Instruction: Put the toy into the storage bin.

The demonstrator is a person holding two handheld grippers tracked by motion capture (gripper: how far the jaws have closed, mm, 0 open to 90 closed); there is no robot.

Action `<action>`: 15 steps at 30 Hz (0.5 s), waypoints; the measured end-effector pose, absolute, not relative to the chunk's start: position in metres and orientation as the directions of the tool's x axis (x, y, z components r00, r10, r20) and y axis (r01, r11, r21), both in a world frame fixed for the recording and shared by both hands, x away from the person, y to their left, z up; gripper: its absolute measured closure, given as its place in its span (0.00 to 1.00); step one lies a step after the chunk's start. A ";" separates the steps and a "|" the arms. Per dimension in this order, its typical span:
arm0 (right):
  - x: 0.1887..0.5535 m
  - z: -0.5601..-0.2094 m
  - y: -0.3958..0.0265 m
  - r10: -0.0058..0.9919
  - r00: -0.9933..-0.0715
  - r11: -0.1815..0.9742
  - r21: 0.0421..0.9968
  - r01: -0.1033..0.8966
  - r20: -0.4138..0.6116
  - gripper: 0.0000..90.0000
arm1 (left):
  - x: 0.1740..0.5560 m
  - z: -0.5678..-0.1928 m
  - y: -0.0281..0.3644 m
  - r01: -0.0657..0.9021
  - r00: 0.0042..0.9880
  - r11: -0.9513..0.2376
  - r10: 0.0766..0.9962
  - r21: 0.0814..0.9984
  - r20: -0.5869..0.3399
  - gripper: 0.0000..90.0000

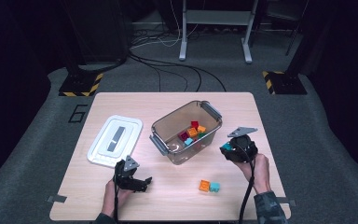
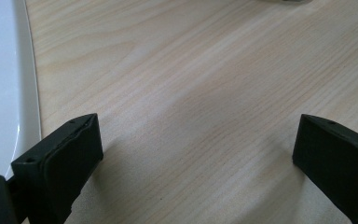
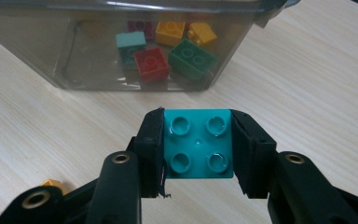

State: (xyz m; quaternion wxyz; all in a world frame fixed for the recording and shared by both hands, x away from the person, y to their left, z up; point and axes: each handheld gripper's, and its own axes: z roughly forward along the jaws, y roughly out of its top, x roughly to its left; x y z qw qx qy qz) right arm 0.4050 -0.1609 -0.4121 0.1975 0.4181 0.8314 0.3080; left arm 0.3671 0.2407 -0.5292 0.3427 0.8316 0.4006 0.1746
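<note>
My right gripper (image 3: 198,149) is shut on a teal four-stud brick (image 3: 198,143), held above the wooden table just right of a clear plastic bin (image 1: 161,142). In the high view that gripper (image 1: 227,148) sits beside the bin's right end with the teal brick (image 1: 226,146) at its tip. The bin (image 3: 37,51) holds several bricks: red, green, orange, teal and dark magenta. My left gripper (image 2: 196,154) stands open low over bare wood, nothing between its jaws. In the high view it (image 1: 144,181) rests near the front left.
A white lid (image 1: 100,140) lies flat left of the bin; its edge (image 2: 4,93) shows beside my left jaw. An orange brick (image 1: 204,185) and a light blue brick (image 1: 214,187) sit together on the table (image 1: 177,102) near the front.
</note>
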 end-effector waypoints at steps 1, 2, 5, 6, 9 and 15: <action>0.406 -0.410 -0.161 0.813 -0.577 0.465 0.678 0.569 -0.074 0.65 | 0.367 -0.529 0.241 0.546 0.621 -0.449 0.784 0.707 0.018 0.01; 0.407 -0.409 -0.161 0.814 -0.577 0.464 0.680 0.567 -0.074 0.65 | 0.367 -0.529 0.241 0.546 0.618 -0.445 0.786 0.710 0.017 0.01; 0.409 -0.403 -0.160 0.815 -0.575 0.462 0.687 0.561 -0.079 0.65 | 0.367 -0.529 0.241 0.546 0.619 -0.447 0.785 0.709 0.018 0.01; 0.410 -0.402 -0.160 0.813 -0.576 0.465 0.688 0.558 -0.083 0.65 | 0.367 -0.529 0.241 0.544 0.622 -0.452 0.783 0.707 0.021 0.01; 0.412 -0.397 -0.159 0.809 -0.581 0.470 0.690 0.550 -0.088 0.65 | 0.367 -0.529 0.241 0.547 0.621 -0.449 0.784 0.707 0.018 0.01; 0.417 -0.387 -0.157 0.807 -0.582 0.473 0.697 0.538 -0.099 0.65 | 0.367 -0.529 0.241 0.544 0.623 -0.453 0.782 0.706 0.022 0.01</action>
